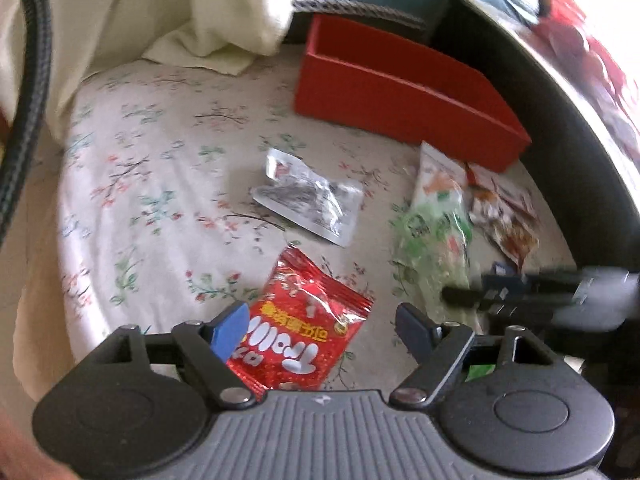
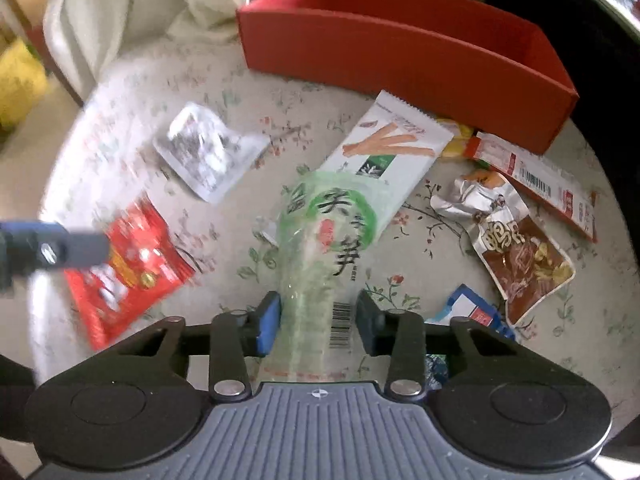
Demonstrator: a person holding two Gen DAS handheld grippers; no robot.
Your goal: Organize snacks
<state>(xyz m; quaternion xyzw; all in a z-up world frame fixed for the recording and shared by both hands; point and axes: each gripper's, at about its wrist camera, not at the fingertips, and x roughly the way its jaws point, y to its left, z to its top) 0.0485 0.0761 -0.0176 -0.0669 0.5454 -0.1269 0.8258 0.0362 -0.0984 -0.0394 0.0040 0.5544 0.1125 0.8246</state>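
Both my grippers tip steeply down over the flowered tablecloth (image 1: 152,184), and I place everything by the red box (image 2: 400,52) at its far side.

My left gripper (image 1: 320,326) hangs well short of the red box, toward its left end. Its fingers stand wide apart, pressing on nothing. The red gummy bag (image 1: 308,320) lies flat between them, its near end running under my palm; the left pad (image 1: 230,330) overlaps the bag's edge, while the right pad sits clear of it over bare cloth. Between this bag and the red box rests a crumpled silver packet (image 1: 308,196).

My right gripper (image 2: 316,324) is also on the near side of the red box, opposite its middle. Its fingers are clamped on the clear green packet (image 2: 320,264), one pad against each side near the barcode end. That packet stretches away toward the red box, its far end overlapping a white breadstick packet (image 2: 392,140). Farther right, near the box's right end, lie a brown snack pouch (image 2: 520,256) and a long red-and-white stick packet (image 2: 536,180).
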